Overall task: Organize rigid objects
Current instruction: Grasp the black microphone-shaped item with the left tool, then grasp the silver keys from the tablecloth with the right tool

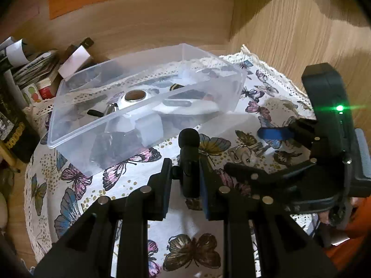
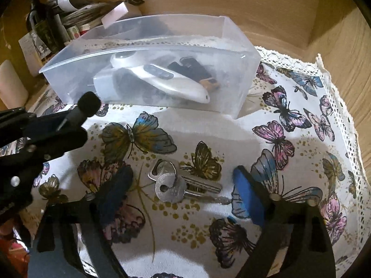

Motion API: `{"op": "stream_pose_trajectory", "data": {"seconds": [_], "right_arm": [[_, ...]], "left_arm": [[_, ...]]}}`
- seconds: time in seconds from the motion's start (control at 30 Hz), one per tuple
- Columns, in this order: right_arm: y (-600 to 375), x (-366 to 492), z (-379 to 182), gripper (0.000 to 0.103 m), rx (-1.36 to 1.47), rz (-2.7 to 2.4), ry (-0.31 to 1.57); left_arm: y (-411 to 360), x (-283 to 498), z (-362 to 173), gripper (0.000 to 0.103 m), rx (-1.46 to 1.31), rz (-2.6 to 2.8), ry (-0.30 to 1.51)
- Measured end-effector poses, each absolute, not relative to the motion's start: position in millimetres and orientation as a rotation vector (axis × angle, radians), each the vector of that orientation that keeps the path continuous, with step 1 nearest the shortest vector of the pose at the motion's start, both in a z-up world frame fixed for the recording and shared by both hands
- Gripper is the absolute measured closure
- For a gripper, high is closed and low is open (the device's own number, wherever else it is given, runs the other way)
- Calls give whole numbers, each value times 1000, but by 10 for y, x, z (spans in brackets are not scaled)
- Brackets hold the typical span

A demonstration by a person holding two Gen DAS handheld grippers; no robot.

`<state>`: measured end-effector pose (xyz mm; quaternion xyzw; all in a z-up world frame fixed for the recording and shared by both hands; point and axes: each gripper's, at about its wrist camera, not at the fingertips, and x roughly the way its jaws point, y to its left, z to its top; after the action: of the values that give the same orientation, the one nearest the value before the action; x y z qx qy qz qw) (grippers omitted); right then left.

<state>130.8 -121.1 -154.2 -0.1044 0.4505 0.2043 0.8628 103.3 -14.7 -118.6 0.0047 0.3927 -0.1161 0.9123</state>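
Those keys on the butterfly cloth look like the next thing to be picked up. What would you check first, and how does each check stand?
1. Silver keys on a ring lie between the right hand-held gripper fingers: ok.
2. Right jaws wide open: ok.
3. Fingertips low enough to grip: cannot tell.
4. Left hand-held gripper free to help: not ok, shut on a small black foam-tipped microphone.
5. Clear plastic box open on top: ok.
6. Butterfly-print tablecloth flat under the keys: ok.

I counted one clear plastic storage bin point(image 2: 148, 46), two silver metal keys on one ring point(image 2: 180, 185), one black foam-tipped microphone point(image 1: 189, 162), my two black grippers, one butterfly-print tablecloth point(image 2: 289, 139).
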Motion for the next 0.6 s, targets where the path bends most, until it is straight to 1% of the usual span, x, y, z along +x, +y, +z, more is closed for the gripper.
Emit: {"op": "stream_pose_trajectory", "data": {"seconds": [0.03, 0.1, 0.13, 0.17, 0.2, 0.27, 0.3, 0.33, 0.5, 0.53, 0.57, 0.6], "right_arm": [[-1221, 1302, -1534, 30, -215, 423, 940], [-1231, 1305, -1519, 49, -212, 410, 930], [-1231, 1295, -1509, 53, -211, 412, 926], [-1231, 1283, -1501, 64, -211, 411, 921], [-1222, 1265, -1496, 72, -218, 411, 916], [-1218, 1265, -1490, 72, -219, 411, 913], [-1215, 1248, -1488, 76, -218, 415, 910], [-1221, 1236, -1481, 77, -215, 423, 910], [-1281, 1158, -1452, 78, -196, 441, 907], [-1292, 1134, -1439, 79, -196, 444, 899], [-1279, 1125, -1424, 88, -197, 449, 892], [-1274, 1098, -1384, 94, -205, 450, 877]], "left_arm": [[-133, 1017, -1168, 81, 6, -240, 799], [-120, 993, -1144, 81, 1, -243, 785], [-117, 983, -1137, 81, 0, -243, 780], [-112, 977, -1126, 81, -2, -243, 775], [-105, 963, -1113, 81, -3, -243, 769], [-89, 938, -1093, 81, -3, -239, 761], [-77, 920, -1081, 81, -3, -236, 755], [-67, 904, -1074, 81, -4, -234, 752], [-6, 856, -1040, 81, -16, -215, 740], [1, 853, -1034, 81, -19, -212, 739], [12, 865, -1028, 81, -22, -210, 737], [15, 864, -1023, 81, -25, -208, 735]]}}
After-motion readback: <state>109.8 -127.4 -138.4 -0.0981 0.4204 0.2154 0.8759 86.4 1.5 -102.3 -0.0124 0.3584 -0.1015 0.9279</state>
